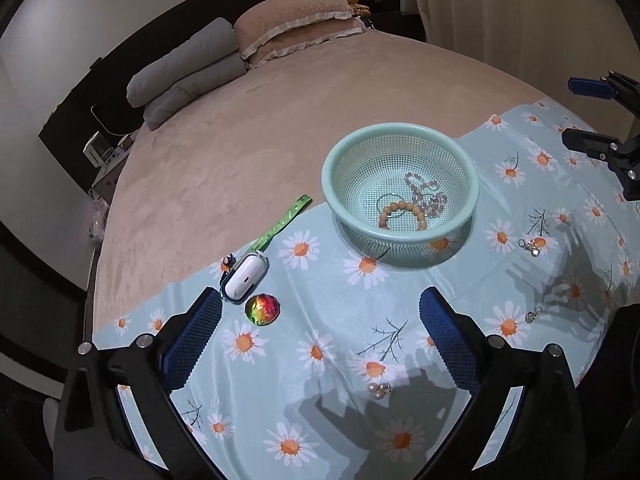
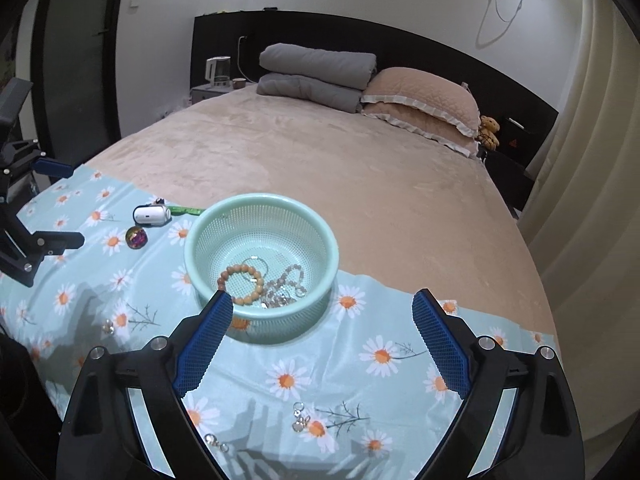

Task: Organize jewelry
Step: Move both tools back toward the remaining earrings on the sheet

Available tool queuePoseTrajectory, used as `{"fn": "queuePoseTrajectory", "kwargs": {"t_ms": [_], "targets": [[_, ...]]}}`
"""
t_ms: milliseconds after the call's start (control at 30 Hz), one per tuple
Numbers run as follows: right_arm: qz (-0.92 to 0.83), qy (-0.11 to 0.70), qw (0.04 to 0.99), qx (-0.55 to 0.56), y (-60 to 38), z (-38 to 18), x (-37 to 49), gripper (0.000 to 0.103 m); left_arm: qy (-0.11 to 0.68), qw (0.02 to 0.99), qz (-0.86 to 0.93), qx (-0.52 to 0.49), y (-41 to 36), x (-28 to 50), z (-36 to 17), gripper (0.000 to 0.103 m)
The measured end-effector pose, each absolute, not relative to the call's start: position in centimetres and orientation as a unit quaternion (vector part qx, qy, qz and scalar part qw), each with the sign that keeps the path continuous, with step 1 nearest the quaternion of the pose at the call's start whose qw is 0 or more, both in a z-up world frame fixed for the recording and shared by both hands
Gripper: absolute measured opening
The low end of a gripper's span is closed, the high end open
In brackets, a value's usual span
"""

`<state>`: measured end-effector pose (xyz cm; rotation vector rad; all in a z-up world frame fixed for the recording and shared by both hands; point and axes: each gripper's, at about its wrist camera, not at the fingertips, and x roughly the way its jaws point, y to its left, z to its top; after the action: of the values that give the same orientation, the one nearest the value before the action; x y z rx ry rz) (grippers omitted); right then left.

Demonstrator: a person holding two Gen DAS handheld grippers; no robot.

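A mint green basket (image 1: 400, 132) (image 2: 264, 204) stands on the daisy cloth and holds a wooden bead bracelet (image 1: 402, 216) (image 2: 242, 282), a pale bead strand (image 1: 426, 196) (image 2: 286, 280) and a thin ring. Pearl earrings (image 1: 380, 390) lie on the cloth between my left gripper's fingers. Small silver pieces lie at the right (image 1: 530, 246) (image 1: 534, 315); they also show low in the right wrist view (image 2: 302, 416) (image 2: 216, 442). My left gripper (image 1: 320, 340) is open and empty. My right gripper (image 2: 322, 340) is open and empty in front of the basket.
A white earbud case (image 1: 246, 276) (image 2: 150, 215), an iridescent gem ball (image 1: 263, 309) (image 2: 137, 237) and a green strap (image 1: 286, 220) lie left of the basket. The cloth (image 1: 320, 320) covers the bed's near end; pillows (image 2: 420, 100) lie at the far end.
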<state>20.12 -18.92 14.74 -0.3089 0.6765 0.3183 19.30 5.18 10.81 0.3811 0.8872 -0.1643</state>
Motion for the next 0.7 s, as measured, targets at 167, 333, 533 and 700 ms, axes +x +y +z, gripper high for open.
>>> {"fn": "queuePoseTrajectory", "kwargs": {"t_ms": [167,333,533,700], "targets": [[0.151,0.336,0.918,-0.145,-20.1,13.7,18.0,0.087,0.441,0.879,-0.071,0.166,6.0,17.5,8.9,0.097],[0.153,0.350,0.915,-0.127,-21.1,11.1,16.6,0.087,0.454,0.876,-0.065,0.150,6.8,16.2,6.1,0.097],[0.127,0.374,0.915,-0.089,-22.6,6.9,16.1,0.087,0.459,0.878,-0.058,0.123,7.6,15.1,2.4,0.097],[0.127,0.372,0.918,-0.056,-22.7,3.2,14.7,0.087,0.468,0.876,-0.044,0.106,7.9,14.4,-1.2,0.097]]}}
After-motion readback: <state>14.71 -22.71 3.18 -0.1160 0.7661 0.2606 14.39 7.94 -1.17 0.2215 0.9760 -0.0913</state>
